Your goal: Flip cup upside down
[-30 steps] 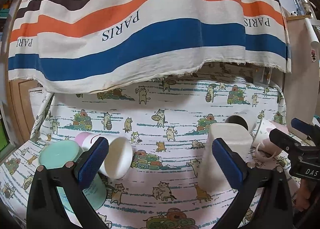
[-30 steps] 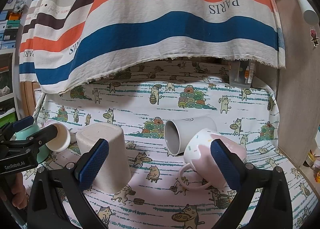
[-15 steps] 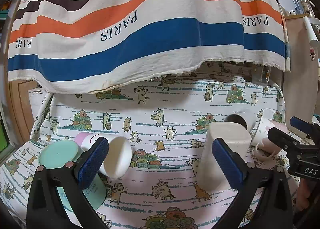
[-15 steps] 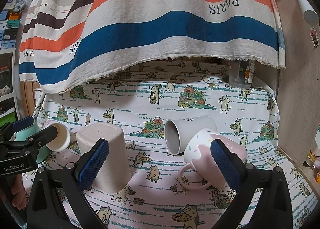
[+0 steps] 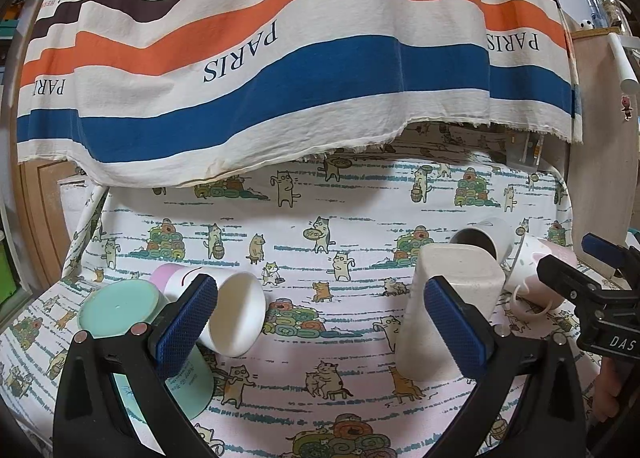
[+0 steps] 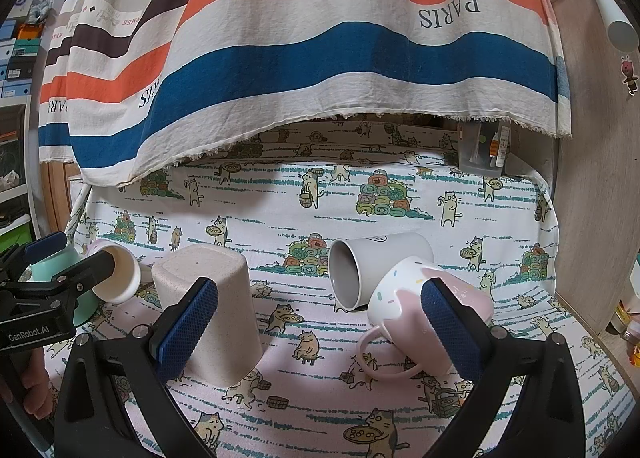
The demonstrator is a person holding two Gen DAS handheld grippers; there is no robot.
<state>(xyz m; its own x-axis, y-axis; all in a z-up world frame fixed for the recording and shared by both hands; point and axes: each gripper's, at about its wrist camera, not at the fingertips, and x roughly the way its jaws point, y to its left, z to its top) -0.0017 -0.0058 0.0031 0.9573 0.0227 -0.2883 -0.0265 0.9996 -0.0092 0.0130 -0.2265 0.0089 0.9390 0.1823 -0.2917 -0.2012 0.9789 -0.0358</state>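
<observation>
Several cups sit on a cat-print cloth [image 5: 320, 270]. A beige cup [image 5: 448, 298] [image 6: 212, 298] stands upside down. A mint cup [image 5: 120, 310] stands upside down at the left. A white-and-pink cup [image 5: 236, 310] [image 6: 120, 278] lies on its side beside it. A grey mug [image 6: 376, 266] and a pink-and-white mug [image 6: 408, 310] lie on their sides at the right. My left gripper [image 5: 320, 326] is open and empty above the cloth. My right gripper [image 6: 320, 326] is open and empty, between the beige cup and the pink mug.
A striped PARIS cloth [image 5: 280, 58] hangs over the back. A wooden panel [image 6: 592, 178] stands at the right edge. Each gripper shows in the other's view, the right [image 5: 592, 298] and the left [image 6: 44, 298].
The left view has shifted slightly; the cups have not moved. Both grippers stay open.
</observation>
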